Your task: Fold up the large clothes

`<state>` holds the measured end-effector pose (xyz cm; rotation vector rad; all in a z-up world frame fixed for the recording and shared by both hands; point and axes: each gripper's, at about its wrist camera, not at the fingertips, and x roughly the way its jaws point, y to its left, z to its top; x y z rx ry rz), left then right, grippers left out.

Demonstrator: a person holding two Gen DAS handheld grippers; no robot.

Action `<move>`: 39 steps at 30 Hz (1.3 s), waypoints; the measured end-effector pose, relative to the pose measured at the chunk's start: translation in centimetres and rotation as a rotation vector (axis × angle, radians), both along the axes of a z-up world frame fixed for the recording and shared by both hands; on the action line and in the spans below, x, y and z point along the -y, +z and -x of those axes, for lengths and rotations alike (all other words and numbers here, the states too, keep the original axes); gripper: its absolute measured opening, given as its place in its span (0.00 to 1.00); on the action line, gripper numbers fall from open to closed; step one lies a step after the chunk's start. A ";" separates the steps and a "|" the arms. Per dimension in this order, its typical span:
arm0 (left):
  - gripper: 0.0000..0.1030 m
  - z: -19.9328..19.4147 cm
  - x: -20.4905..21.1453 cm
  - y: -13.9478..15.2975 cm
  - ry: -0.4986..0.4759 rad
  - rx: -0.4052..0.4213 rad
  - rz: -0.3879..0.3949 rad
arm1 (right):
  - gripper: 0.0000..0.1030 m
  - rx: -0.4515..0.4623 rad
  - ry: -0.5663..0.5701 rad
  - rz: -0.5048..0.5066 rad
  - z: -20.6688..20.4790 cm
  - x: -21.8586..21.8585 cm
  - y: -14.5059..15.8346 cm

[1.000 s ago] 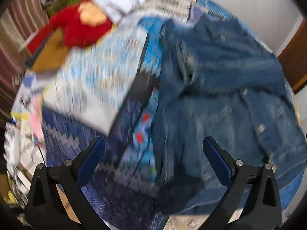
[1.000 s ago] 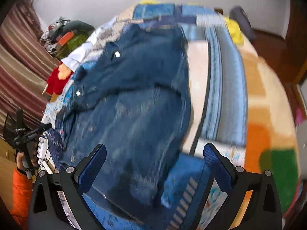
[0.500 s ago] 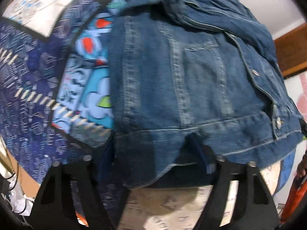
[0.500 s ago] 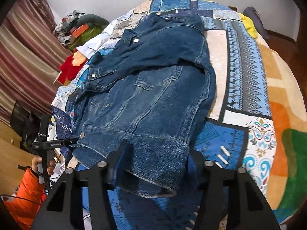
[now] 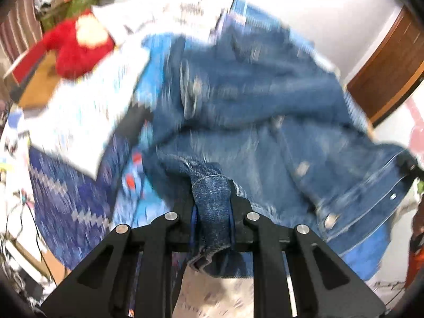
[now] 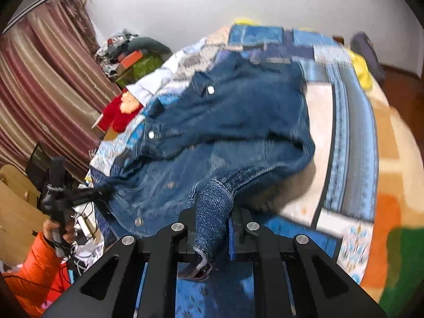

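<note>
A dark blue denim jacket (image 5: 265, 122) lies spread on a patchwork bed cover (image 5: 69, 198), with metal buttons showing along its front. My left gripper (image 5: 212, 212) is shut on a bunched fold of the jacket's bottom hem and holds it lifted off the bed. The jacket (image 6: 233, 122) also fills the middle of the right wrist view. My right gripper (image 6: 214, 220) is shut on the hem at the jacket's other bottom corner, also lifted. The left gripper (image 6: 61, 185) shows at the far left of the right wrist view, in a hand with an orange sleeve.
A red plush toy (image 5: 76, 50) and a pile of clothes (image 6: 132, 55) lie at the bed's far left. Striped curtains (image 6: 39, 92) hang on the left. A wooden door (image 5: 387, 66) stands at the right. Cables (image 6: 84, 220) lie by the bed's near edge.
Both grippers have gone from wide open above the jacket to down at its hem, closed on the denim, and now lift the hem off the bed.
</note>
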<state>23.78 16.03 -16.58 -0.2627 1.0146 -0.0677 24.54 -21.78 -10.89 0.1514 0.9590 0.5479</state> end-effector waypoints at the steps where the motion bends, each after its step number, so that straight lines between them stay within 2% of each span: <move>1: 0.17 -0.7 -0.4 1.0 0.003 0.033 0.007 | 0.11 0.021 0.003 -0.003 -0.5 -0.2 0.7; 6: 0.15 -5.2 -2.9 6.5 0.041 0.175 0.063 | 0.10 0.135 -0.055 -0.030 -4.5 -0.1 4.3; 9: 0.15 -8.8 -4.2 8.1 0.072 0.209 0.037 | 0.10 0.184 -0.103 -0.041 -8.3 -0.1 6.3; 11: 0.15 -11.9 -5.1 8.4 0.115 0.201 0.046 | 0.10 0.214 -0.137 -0.019 -11.8 -0.5 7.3; 14: 0.15 -16.5 -7.2 7.1 0.177 0.156 0.063 | 0.10 0.194 -0.184 -0.019 -17.2 -0.9 7.0; 16: 0.15 -19.9 -8.0 5.0 0.212 0.107 0.075 | 0.10 0.166 -0.202 -0.013 -20.4 -1.2 6.0; 21: 0.16 -25.7 -9.1 -1.6 0.276 -0.034 0.096 | 0.10 0.081 -0.227 0.077 -28.7 -3.7 0.4; 23: 0.16 -27.3 -9.6 -4.7 0.293 -0.098 0.096 | 0.10 0.031 -0.230 0.098 -31.1 -4.2 -2.2; 26: 0.19 -28.4 -9.9 -8.2 0.298 -0.140 0.107 | 0.10 -0.018 -0.219 0.139 -33.4 -4.3 -5.5; 28: 0.20 -28.4 -9.6 -8.8 0.286 -0.128 0.096 | 0.10 -0.051 -0.198 0.161 -34.4 -4.1 -7.2; 31: 0.21 -28.5 -8.7 -8.7 0.257 -0.121 0.036 | 0.11 -0.087 -0.154 0.100 -34.9 -2.6 -8.1; 34: 0.23 -28.9 -8.2 -8.7 0.227 -0.134 -0.003 | 0.11 -0.133 -0.113 0.046 -35.0 -1.1 -7.7; 39: 0.24 -29.4 -7.9 -8.7 0.231 -0.154 -0.021 | 0.12 -0.104 -0.075 0.042 -33.7 -0.1 -5.5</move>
